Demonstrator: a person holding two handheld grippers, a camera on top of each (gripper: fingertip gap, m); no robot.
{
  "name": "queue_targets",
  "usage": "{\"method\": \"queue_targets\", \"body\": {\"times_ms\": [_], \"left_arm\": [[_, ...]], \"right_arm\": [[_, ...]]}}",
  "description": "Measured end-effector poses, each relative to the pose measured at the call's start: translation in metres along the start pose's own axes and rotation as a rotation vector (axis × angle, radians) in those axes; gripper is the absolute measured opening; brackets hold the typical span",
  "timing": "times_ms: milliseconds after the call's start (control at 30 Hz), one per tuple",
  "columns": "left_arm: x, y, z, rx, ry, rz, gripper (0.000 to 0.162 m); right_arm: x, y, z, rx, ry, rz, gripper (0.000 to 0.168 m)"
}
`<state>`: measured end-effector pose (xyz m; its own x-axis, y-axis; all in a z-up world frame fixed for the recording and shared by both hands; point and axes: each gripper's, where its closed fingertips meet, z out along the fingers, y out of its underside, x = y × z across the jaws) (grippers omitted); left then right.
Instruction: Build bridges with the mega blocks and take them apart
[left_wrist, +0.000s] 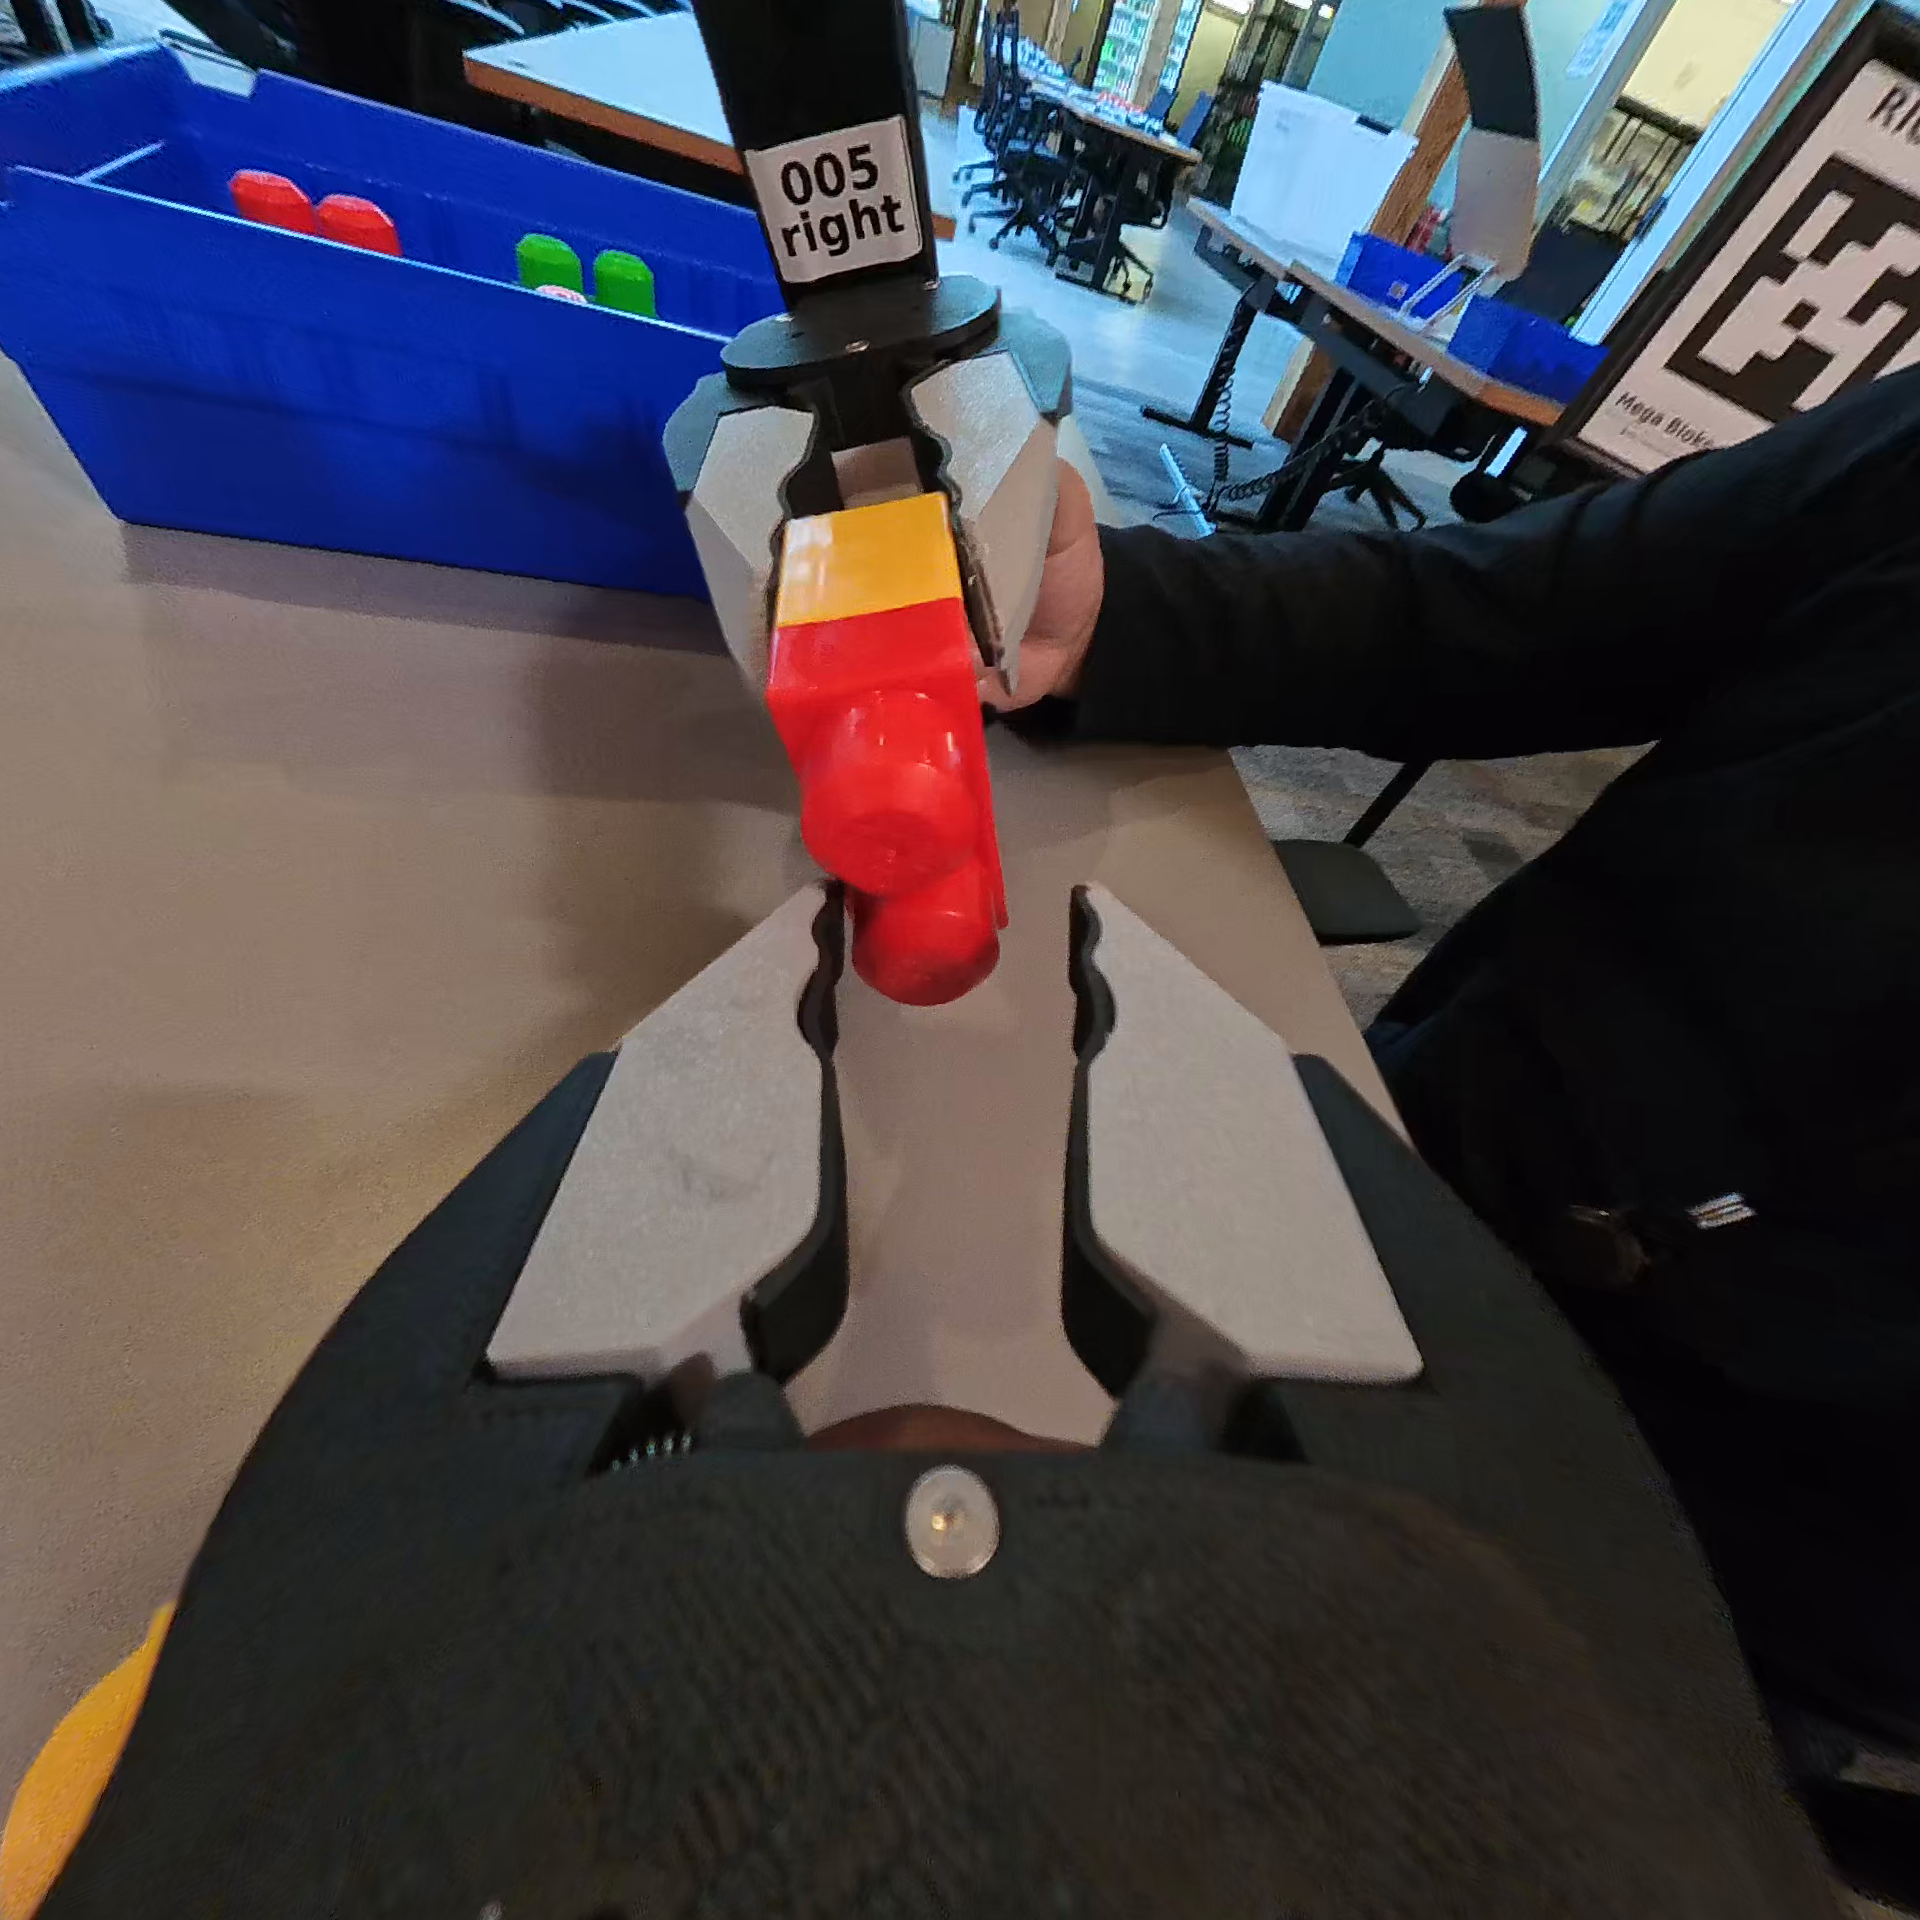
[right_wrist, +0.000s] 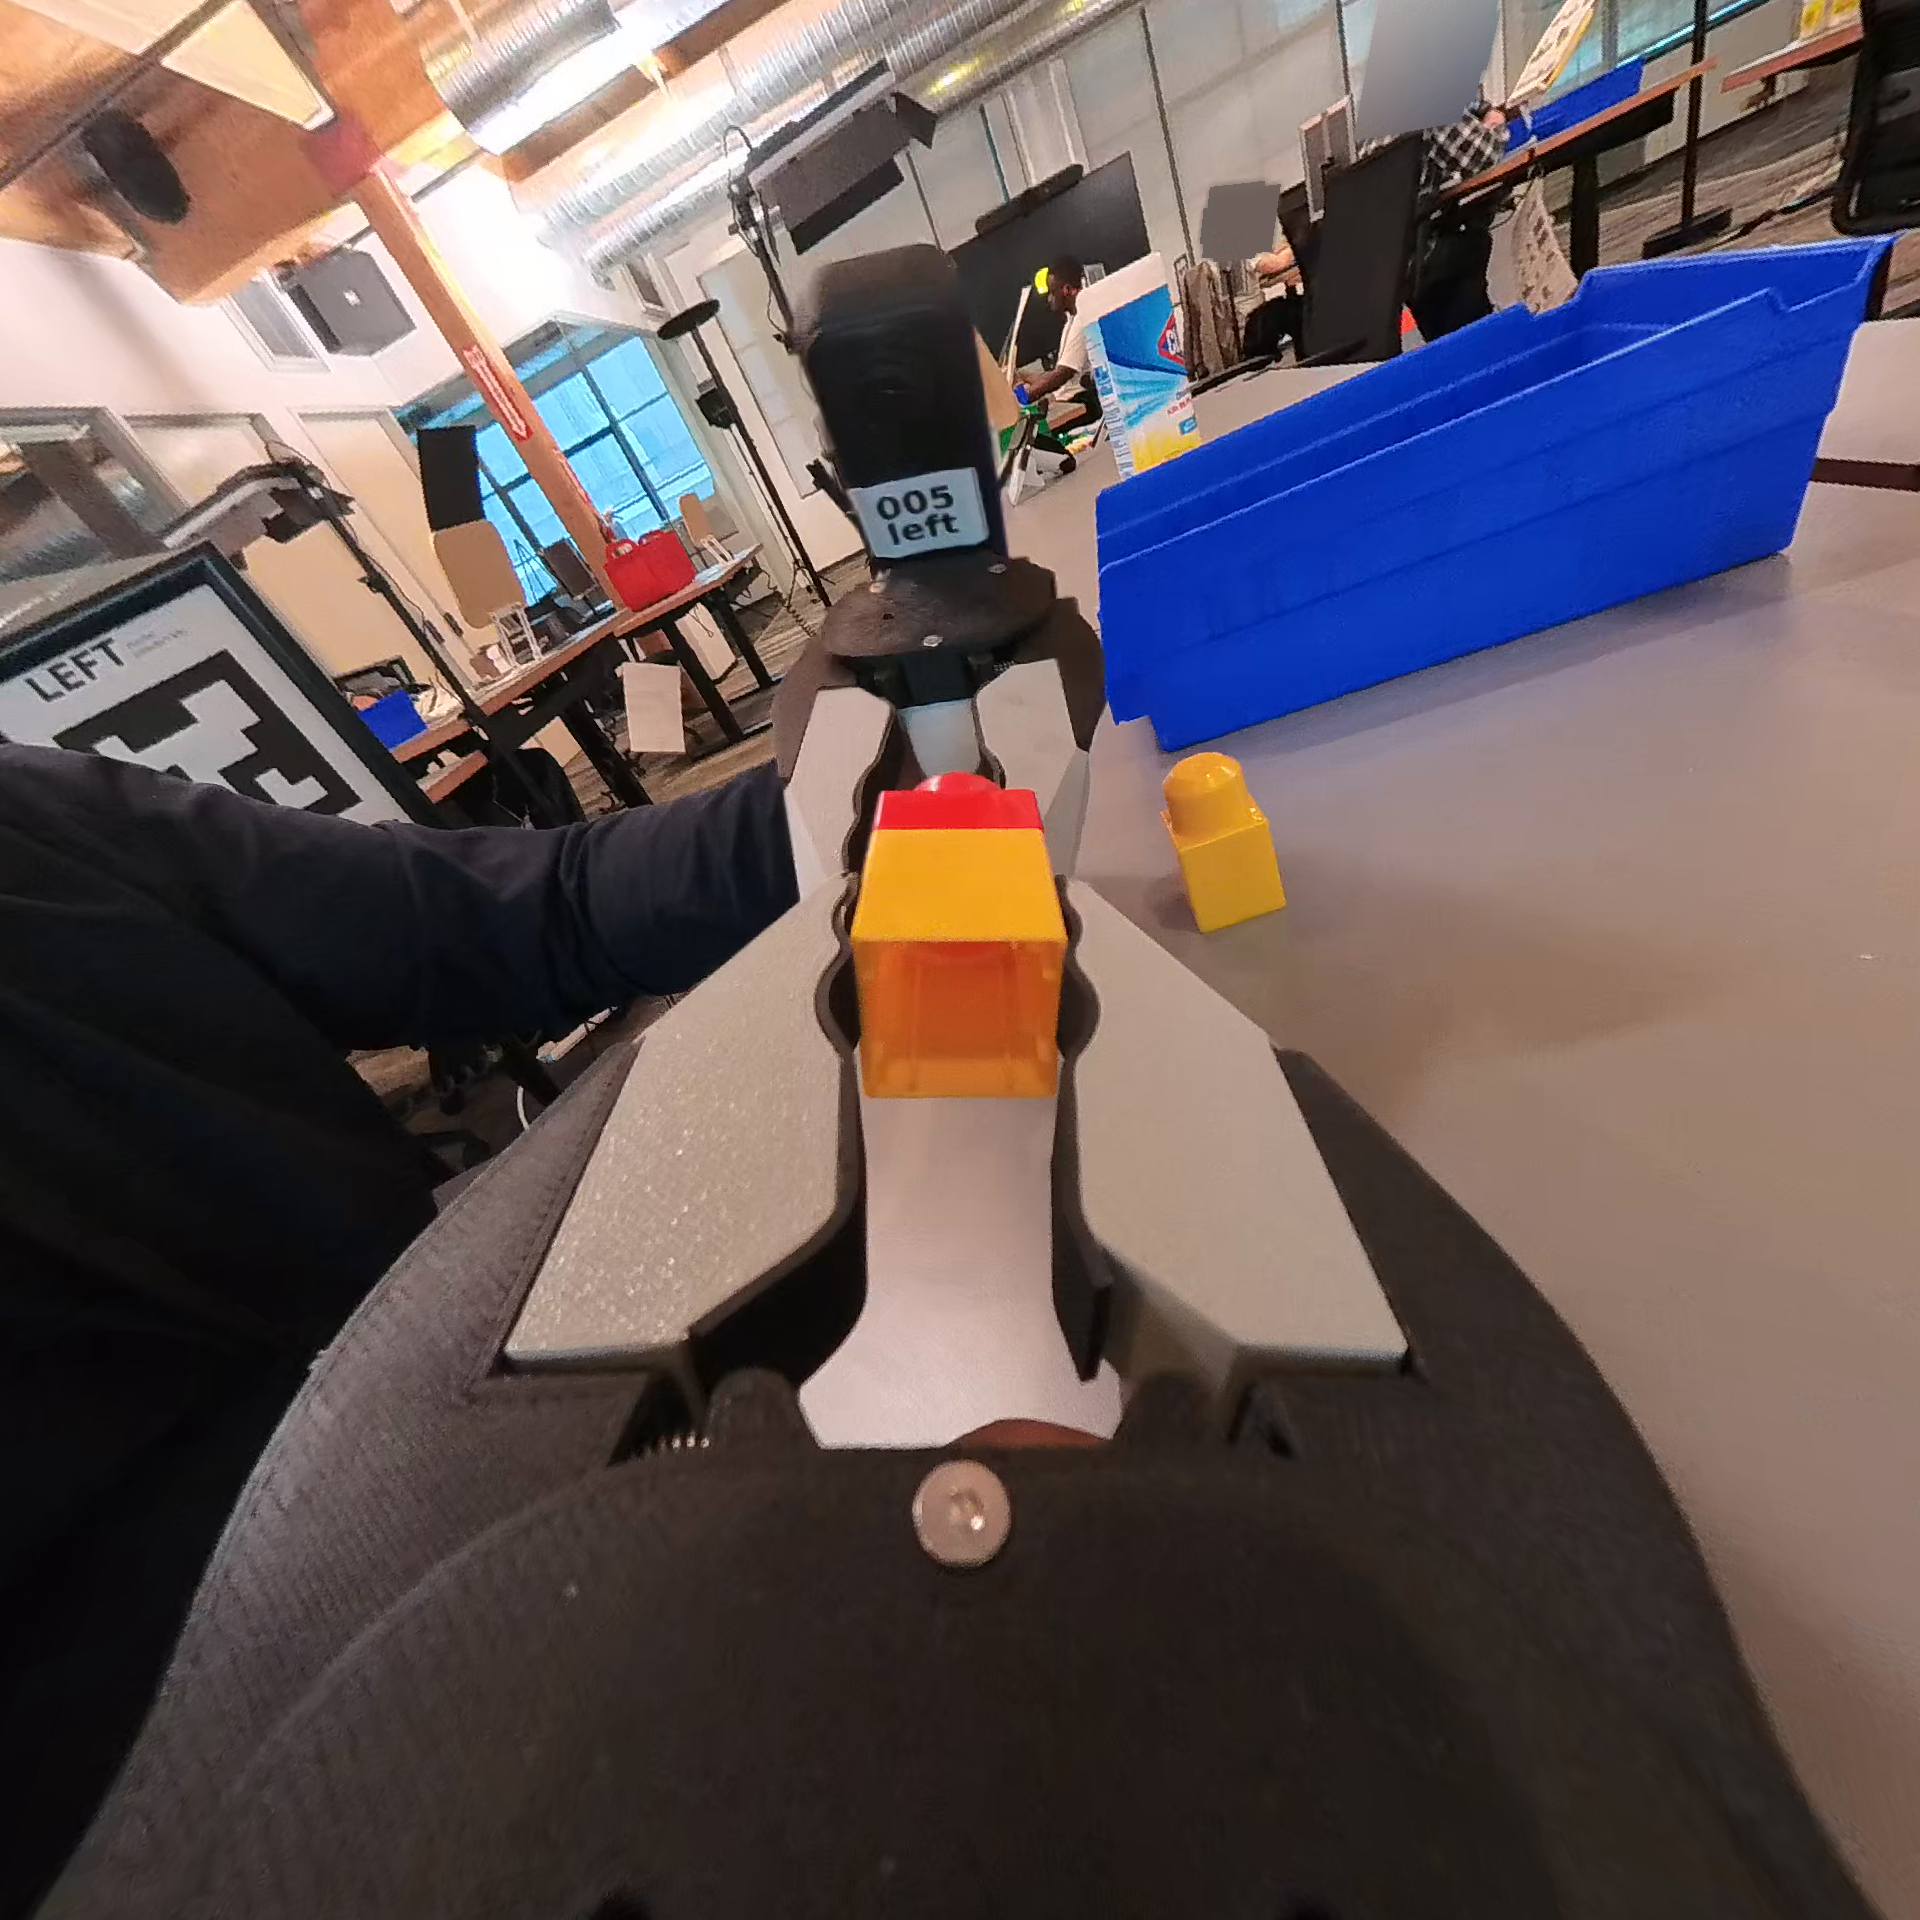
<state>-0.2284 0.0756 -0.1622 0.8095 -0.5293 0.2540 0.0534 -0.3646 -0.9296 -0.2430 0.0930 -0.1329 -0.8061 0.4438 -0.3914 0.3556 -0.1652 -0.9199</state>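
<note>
Two tools meet over the tabletop (right_wrist: 1558, 1039).
The right tool (right_wrist: 956, 966) squeezes a yellow block (right_wrist: 956, 935) stuck to a red block (left_wrist: 883, 727); the left tool (left_wrist: 951, 904) is spread wide, gripping nothing.

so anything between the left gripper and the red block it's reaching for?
Nothing visible. The left gripper is open with the red block studs right at its fingertips, one stud beside the left finger. The right gripper holds the yellow block joined to the red block's far end.
</note>
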Motion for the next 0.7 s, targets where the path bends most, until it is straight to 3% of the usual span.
{"method": "queue_targets", "body": {"times_ms": [167, 367, 700], "left_arm": [[-0.004, -0.006, 0.0, 0.037, -0.003, -0.058, 0.042], [-0.007, 0.009, 0.008, -0.067, -0.069, 0.023, 0.035], [-0.003, -0.001, 0.005, -0.041, -0.077, 0.048, 0.034]], "right_arm": [[-0.004, 0.015, 0.003, -0.115, 0.007, -0.043, 0.033], [-0.002, 0.032, 0.018, -0.199, 0.036, -0.065, 0.033], [-0.008, 0.019, 0.019, -0.123, 0.008, -0.044, 0.034]]}}
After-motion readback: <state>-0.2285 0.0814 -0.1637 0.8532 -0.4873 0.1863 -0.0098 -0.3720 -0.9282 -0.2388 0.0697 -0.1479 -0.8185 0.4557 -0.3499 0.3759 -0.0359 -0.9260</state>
